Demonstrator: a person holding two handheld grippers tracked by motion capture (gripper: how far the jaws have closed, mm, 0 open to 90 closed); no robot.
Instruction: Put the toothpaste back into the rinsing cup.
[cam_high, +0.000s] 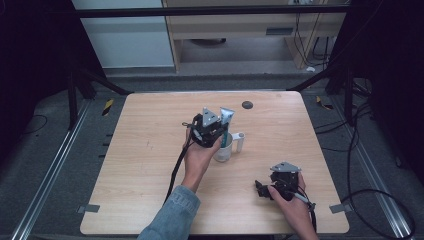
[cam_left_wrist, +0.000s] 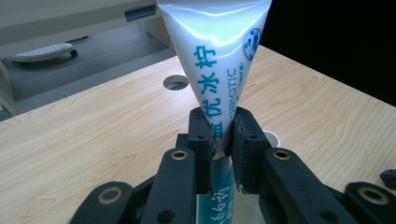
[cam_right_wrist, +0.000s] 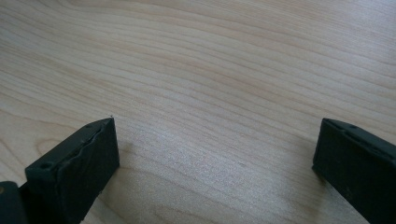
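A white toothpaste tube (cam_left_wrist: 217, 60) with blue-green lettering is held upright — flat crimped end uppermost, lower end sunk in a white cup (cam_high: 223, 150) with a side handle — near the middle of the table.

**What stays out of sight**

In the left gripper view the toothpaste tube (cam_left_wrist: 219, 60) runs off the top edge, so its crimped end is cut away, and its lower part vanishes behind the left tool (cam_left_wrist: 223, 135); the cap end cannot be seen. The cup (cam_left_wrist: 272, 138) shows as a sliver of white rim behind the jaws. In the high view the cup (cam_high: 224, 150) is half covered by the hand, and the tube's print is too small to read.
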